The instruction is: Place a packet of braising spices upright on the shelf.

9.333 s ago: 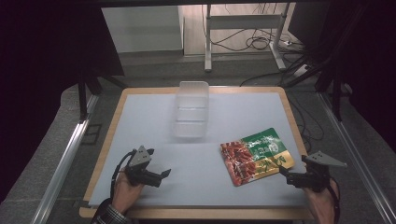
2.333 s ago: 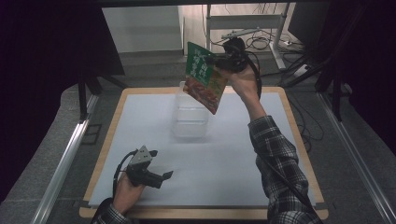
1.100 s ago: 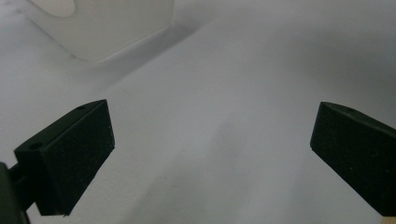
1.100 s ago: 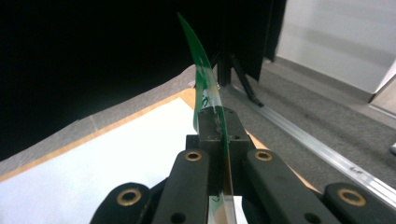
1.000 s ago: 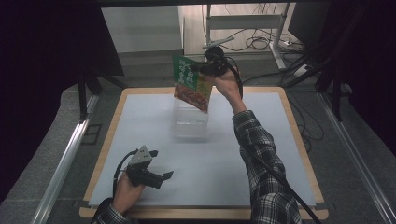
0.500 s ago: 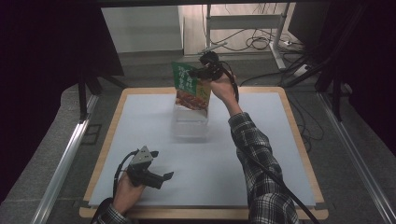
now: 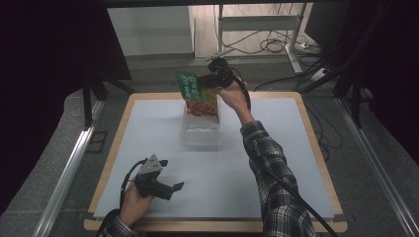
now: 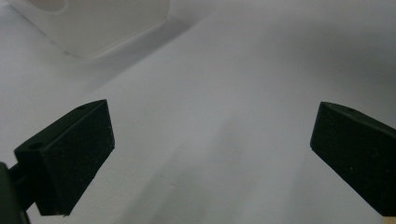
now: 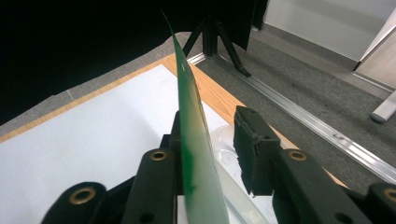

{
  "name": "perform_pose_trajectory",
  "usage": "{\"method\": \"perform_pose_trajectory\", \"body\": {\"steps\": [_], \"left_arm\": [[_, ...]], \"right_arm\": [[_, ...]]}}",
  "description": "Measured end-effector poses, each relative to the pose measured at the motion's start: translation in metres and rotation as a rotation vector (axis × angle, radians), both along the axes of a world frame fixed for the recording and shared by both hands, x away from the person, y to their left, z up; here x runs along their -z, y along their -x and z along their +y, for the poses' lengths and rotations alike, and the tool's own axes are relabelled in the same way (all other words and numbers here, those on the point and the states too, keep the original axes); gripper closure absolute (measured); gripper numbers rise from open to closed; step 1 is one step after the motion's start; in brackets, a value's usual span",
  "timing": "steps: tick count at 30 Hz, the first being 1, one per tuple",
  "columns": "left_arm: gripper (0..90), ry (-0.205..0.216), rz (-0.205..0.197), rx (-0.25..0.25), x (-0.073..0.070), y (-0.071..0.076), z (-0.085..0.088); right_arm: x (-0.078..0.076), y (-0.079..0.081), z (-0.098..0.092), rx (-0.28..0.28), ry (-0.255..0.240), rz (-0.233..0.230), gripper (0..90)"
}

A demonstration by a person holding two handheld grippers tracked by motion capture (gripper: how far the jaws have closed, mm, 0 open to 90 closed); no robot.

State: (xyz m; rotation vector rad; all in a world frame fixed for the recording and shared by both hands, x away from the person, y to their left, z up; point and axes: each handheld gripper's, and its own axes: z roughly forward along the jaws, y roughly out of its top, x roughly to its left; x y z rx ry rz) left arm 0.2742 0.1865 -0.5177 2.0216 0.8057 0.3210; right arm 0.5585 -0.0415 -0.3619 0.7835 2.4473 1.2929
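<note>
Green-and-red flat foil pouch (image 7: 198,94) at upper centre of the high view, standing on end, long axis close to vertical, lower edge dipping into the far end of the clear rectangular plastic container (image 7: 200,132). Directly right of the pouch's top, the right gripper (image 7: 209,82), held over the container by a checked-sleeved arm reaching up from the lower right. Lower left of the frame: left gripper (image 7: 171,188) low over the white surface (image 7: 257,163), well apart from pouch and container, so plainly the farther hand.

Left gripper view: two black fingers (image 8: 70,154) spread wide, nothing between them, only bare white surface (image 8: 224,130) beyond. Corner of the clear container (image 8: 93,28) at the upper left, some way ahead.

Right gripper view: pouch (image 9: 194,149) edge-on, rising through the middle of the frame as a thin green blade. Leaning against the left-hand finger (image 9: 156,172); clear gap between it and the right-hand finger (image 9: 254,149). Fingers just been opening, partly parted now, pouch between them yet no longer pinched. Below and ahead of the tips, the pale rim of the container (image 9: 224,161), with the surface's wooden border (image 9: 215,100) past it.

Judged from this: release under way, pouch set to slide straight down along its own long axis into the container beneath. Everything turning on that vertical line-up; risk of the upright pouch tipping over the rim instead of settling inside.
</note>
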Motion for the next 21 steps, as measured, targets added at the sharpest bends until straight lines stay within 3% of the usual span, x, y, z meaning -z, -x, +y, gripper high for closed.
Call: {"method": "perform_pose_trajectory", "body": {"steps": [8, 21], "left_arm": [[0.0, -0.008, 0.000, 0.003, 0.000, 0.000, 0.000], [0.0, -0.013, 0.002, 0.003, 0.001, 0.000, -0.001]], "right_arm": [[-0.001, 0.006, 0.003, -0.011, 0.028, -0.009, 51.8], [-0.007, 0.015, -0.005, -0.026, 0.004, 0.021, 30.8]]}}
